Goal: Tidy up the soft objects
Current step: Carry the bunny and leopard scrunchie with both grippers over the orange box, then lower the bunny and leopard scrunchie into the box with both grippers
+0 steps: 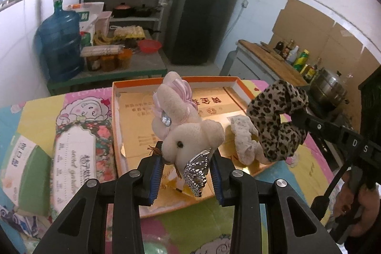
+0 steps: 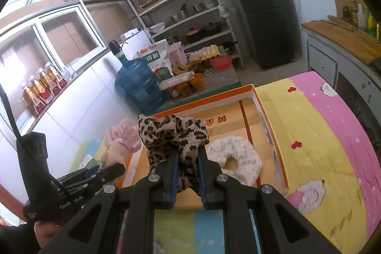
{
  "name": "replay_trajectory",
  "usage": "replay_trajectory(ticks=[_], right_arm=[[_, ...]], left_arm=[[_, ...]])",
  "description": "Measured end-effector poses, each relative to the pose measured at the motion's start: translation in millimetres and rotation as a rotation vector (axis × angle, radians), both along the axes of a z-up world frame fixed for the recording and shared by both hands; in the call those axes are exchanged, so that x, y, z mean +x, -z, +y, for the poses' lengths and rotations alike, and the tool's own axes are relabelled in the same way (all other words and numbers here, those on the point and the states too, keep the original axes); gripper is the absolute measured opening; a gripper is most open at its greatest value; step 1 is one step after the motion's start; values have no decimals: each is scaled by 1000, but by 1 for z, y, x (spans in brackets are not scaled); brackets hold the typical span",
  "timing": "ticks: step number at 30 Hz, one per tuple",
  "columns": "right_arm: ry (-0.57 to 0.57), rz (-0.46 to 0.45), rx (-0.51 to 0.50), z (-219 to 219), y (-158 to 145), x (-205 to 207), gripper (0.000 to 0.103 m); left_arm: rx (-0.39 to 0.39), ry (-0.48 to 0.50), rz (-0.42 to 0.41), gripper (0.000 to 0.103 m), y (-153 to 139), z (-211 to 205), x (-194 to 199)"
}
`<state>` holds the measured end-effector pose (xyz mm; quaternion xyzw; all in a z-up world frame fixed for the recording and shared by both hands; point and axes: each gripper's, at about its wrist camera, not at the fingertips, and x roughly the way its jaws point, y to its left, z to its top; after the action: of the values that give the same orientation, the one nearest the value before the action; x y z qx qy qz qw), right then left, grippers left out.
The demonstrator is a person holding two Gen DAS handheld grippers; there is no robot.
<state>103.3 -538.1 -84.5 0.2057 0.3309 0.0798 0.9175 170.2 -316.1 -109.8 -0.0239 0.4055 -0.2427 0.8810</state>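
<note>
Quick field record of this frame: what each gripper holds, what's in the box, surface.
left gripper: shut on plush toy, held over the box
right gripper: shut on leopard scrunchie, over the box
box: orange rim, open, holds white scrunchie
surface: patterned cloth

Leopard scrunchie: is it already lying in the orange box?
No, the leopard scrunchie is pinched between the right gripper fingers above the orange box, where only the white scrunchie lies.
</note>
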Motion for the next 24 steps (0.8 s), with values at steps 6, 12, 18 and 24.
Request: replay_trajectory(ticks=[6,12,18,24], right_arm=[[-32,19,-14,-2,11,36,15],[-55,41,-3,-2,25,64,15],[-67,71,-5,-2,37,85,15],[-63,108,2,-4,50,96,15]], left_arm=[[-3,-51,21,36,12,-7,17],[22,-96,25,36,21,-11,32],[44,-120,55,36,35,-19,43],[44,-130,78,36,45,-22,54]])
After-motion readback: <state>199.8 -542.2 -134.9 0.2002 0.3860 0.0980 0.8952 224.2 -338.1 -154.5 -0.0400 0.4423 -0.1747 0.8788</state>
